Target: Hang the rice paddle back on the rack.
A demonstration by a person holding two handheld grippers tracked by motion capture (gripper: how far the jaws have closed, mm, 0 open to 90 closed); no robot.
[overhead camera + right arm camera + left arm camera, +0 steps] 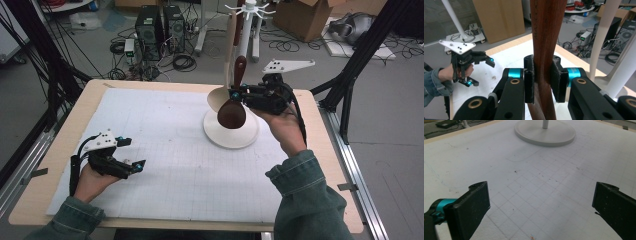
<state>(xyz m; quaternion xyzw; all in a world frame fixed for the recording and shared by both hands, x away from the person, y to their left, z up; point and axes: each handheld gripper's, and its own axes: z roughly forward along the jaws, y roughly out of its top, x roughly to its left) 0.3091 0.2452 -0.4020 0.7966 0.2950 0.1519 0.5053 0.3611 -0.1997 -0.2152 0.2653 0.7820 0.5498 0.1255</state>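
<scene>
Two tongs, right tongs (541, 80) clamping dark wooden spoon (233, 107) above rack base (240, 137), left tongs (541, 205) gaping empty over bare mat (499, 170)

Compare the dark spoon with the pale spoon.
The dark spoon is reddish-brown wood; the pale spoon is cream.
The dark spoon is clamped by its handle in the right gripper; no gripper holds the pale spoon.
In the high view the dark spoon lies in front, partly covering the pale spoon's bowl.
Both stand handle up, bowl down, above the round white base.
</scene>
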